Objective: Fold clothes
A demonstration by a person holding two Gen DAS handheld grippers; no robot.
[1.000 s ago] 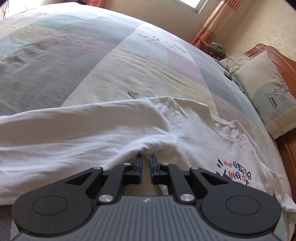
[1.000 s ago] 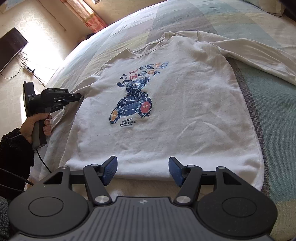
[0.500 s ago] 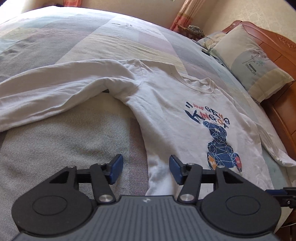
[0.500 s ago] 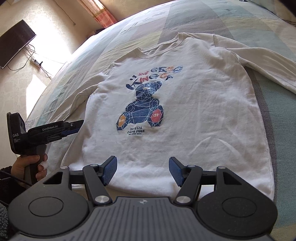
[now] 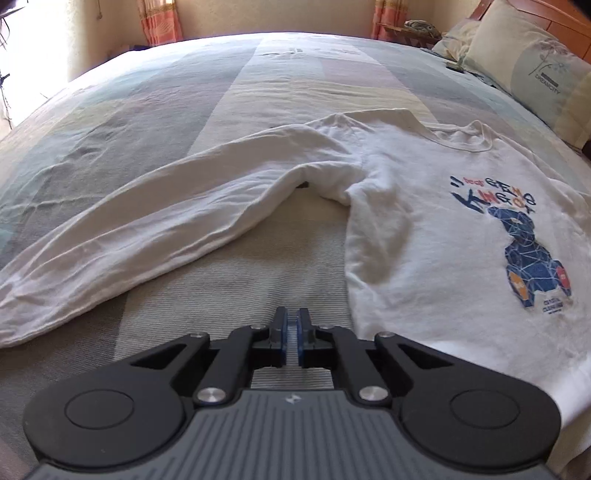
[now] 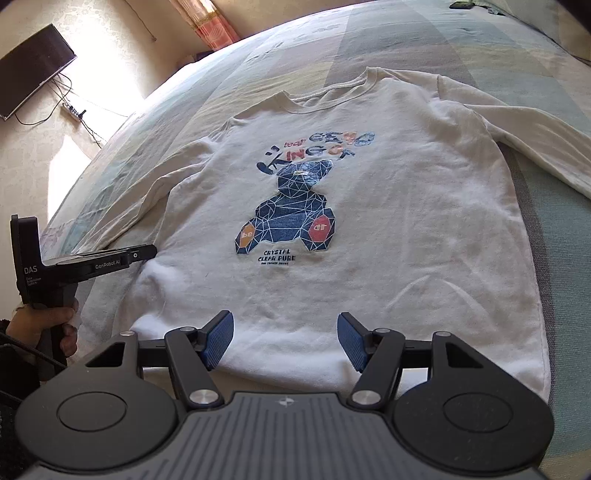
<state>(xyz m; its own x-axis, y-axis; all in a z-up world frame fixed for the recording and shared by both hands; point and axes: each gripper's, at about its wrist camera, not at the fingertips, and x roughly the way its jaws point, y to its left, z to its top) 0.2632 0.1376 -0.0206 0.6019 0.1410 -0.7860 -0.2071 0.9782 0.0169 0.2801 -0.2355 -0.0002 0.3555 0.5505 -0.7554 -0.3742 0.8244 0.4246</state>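
Note:
A white long-sleeved sweatshirt (image 5: 424,240) with a blue bear print lies face up on the bed, also seen in the right wrist view (image 6: 388,258). One sleeve (image 5: 166,221) stretches out to the left. My left gripper (image 5: 293,314) hovers over the striped bedspread between that sleeve and the shirt's side edge, its jaws closing to shut with nothing between them. From the right wrist view, the left gripper (image 6: 147,252) points at the shirt's side, held by a hand (image 6: 48,325). My right gripper (image 6: 284,332) stands open just above the hem, empty.
A patchwork bedspread (image 5: 184,96) covers the bed. Pillows (image 5: 528,66) and a wooden headboard (image 5: 569,22) lie at the far right. Beyond the bed's edge are the floor, a wall-mounted TV (image 6: 29,70) and a power strip (image 6: 72,110).
The left gripper let go of the fabric at the underarm, opened, drew back toward the hem and shut again, empty. The right gripper stayed open in place.

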